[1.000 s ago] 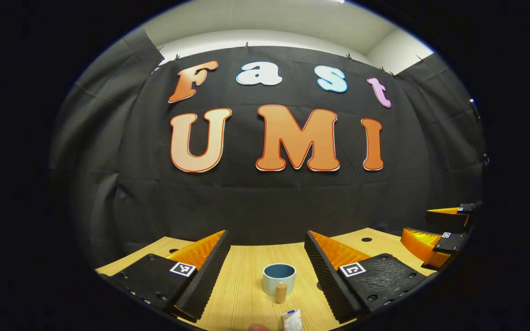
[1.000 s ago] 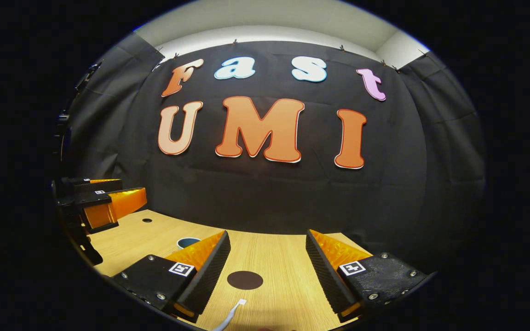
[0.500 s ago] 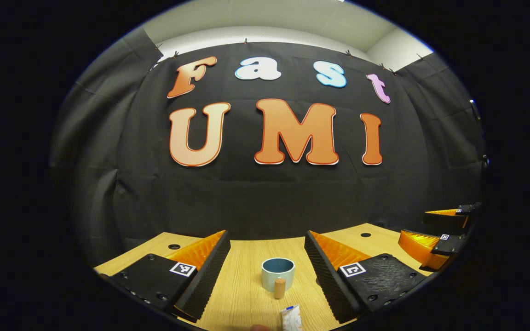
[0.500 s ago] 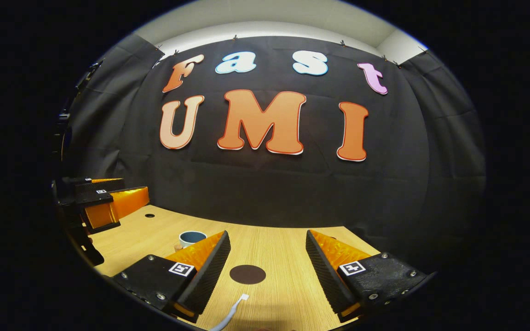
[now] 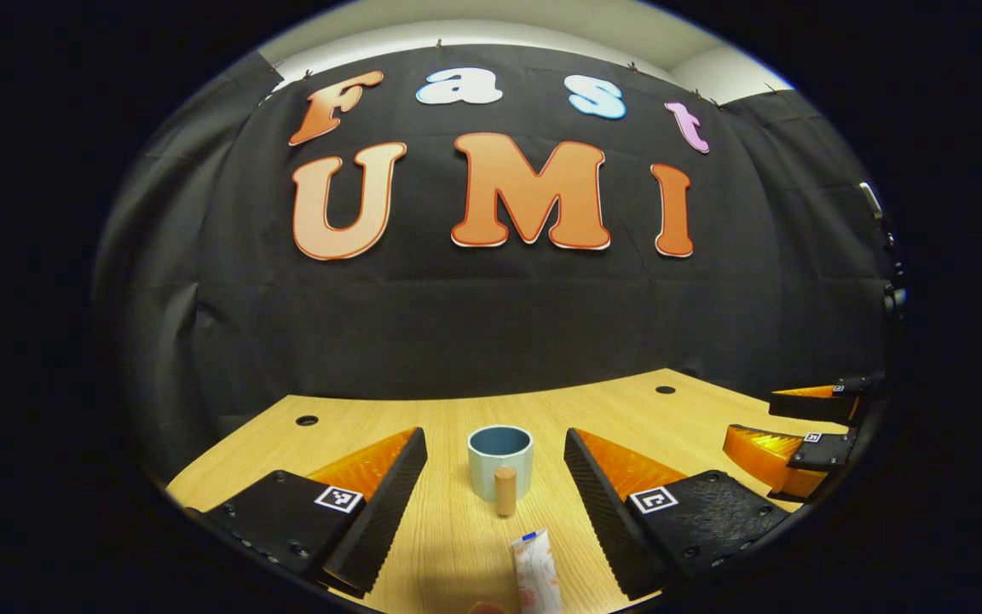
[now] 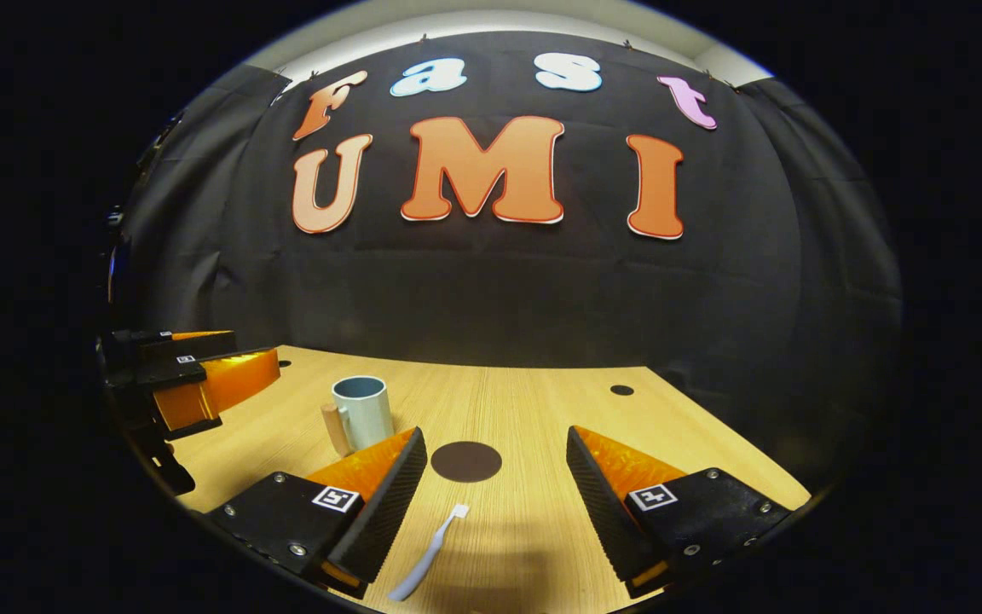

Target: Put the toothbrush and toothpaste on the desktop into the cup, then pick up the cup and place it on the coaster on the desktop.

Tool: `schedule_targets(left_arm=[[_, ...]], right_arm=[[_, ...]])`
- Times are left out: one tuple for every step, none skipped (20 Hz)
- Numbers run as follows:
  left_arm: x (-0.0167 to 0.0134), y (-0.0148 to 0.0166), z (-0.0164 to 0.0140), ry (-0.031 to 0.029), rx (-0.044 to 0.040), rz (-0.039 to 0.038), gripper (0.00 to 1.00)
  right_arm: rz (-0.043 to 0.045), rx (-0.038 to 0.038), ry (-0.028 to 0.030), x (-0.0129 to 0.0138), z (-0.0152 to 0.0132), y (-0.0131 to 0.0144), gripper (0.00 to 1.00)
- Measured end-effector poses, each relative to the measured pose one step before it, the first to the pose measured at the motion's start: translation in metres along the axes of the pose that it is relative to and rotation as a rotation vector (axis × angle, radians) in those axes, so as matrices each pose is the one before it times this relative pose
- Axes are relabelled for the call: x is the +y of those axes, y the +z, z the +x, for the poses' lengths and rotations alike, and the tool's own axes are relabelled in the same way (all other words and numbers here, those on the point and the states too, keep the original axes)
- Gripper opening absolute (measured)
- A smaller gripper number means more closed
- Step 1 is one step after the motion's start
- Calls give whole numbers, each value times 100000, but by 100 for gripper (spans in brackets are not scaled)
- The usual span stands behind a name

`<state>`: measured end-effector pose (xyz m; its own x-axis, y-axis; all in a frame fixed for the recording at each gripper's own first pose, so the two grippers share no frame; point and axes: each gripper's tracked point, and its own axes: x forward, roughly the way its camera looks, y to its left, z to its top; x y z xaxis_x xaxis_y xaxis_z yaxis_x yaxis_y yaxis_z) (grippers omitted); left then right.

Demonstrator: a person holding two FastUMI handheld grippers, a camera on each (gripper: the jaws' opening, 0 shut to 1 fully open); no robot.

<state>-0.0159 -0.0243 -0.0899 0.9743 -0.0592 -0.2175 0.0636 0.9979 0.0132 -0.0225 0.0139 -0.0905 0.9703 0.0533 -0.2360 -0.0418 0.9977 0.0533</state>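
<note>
Left gripper view has the left hand-held gripper point(image 5: 495, 465) at the bottom of the frame, released, its two fingers spread wide and level above the tabletop point(image 5: 627, 409) with nothing between them. Each finger carries a small square black-and-white marker; no readable writing shows on it. Centred in the gap stands the cup point(image 5: 499, 460), upright, with its wooden handle point(image 5: 505, 492) turned toward the camera. Below it, at the bottom edge, lies the toothpaste point(image 5: 536, 573), a white tube with a blue tip and reddish print too small to read. At the right edge of the frame the right hand-held gripper point(image 5: 785, 426) hangs over the tabletop, fingers apart.

Right gripper view shows the right hand-held gripper point(image 6: 495, 465) likewise released, fingers wide and empty. Between them, lower centre, the toothbrush point(image 6: 429, 554) lies flat, its head pointing up toward the coaster point(image 6: 466, 461), a dark disc just beyond it and not touching. The cup point(image 6: 362, 412) stands left of centre, apart from the coaster. At the left edge the left hand-held gripper point(image 6: 201, 371) shows with fingers apart.
</note>
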Motion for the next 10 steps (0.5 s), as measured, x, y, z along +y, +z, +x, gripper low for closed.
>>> schedule_targets(left_arm=[[-64, -946, -70, -573, 2030, 163, 98], [-156, -805, 13, -226, 1927, 195, 98], [-62, -800, 193, -268, 1872, 244, 98], [-76, -621, 53, -46, 1652, 188, 98], [79, -655, -104, -236, 1612, 46, 98], [11, -524, 54, -180, 1849, -20, 98], [-51, -887, 246, -254, 1811, -86, 98], [-86, -618, 127, -241, 1900, -29, 98], [13, -688, 60, -46, 2190, -65, 98], [-27, -539, 327, -150, 2278, -66, 98]], right_arm=[[-163, 1664, 492, 117, 104, -653, 99], [-307, 1913, 379, 223, 70, -804, 99], [-227, 1988, 574, 258, 136, -376, 99], [-250, 2014, 738, 346, 134, -763, 99], [-338, 2124, 622, 341, 182, -833, 99], [-514, 2113, 443, 341, 26, -1026, 99], [-574, 2199, 143, 226, 104, -872, 99], [-730, 2172, 416, 306, 86, -677, 99], [-672, 2366, 291, 345, 184, -860, 99], [-719, 2385, 346, 298, 323, -712, 98]])
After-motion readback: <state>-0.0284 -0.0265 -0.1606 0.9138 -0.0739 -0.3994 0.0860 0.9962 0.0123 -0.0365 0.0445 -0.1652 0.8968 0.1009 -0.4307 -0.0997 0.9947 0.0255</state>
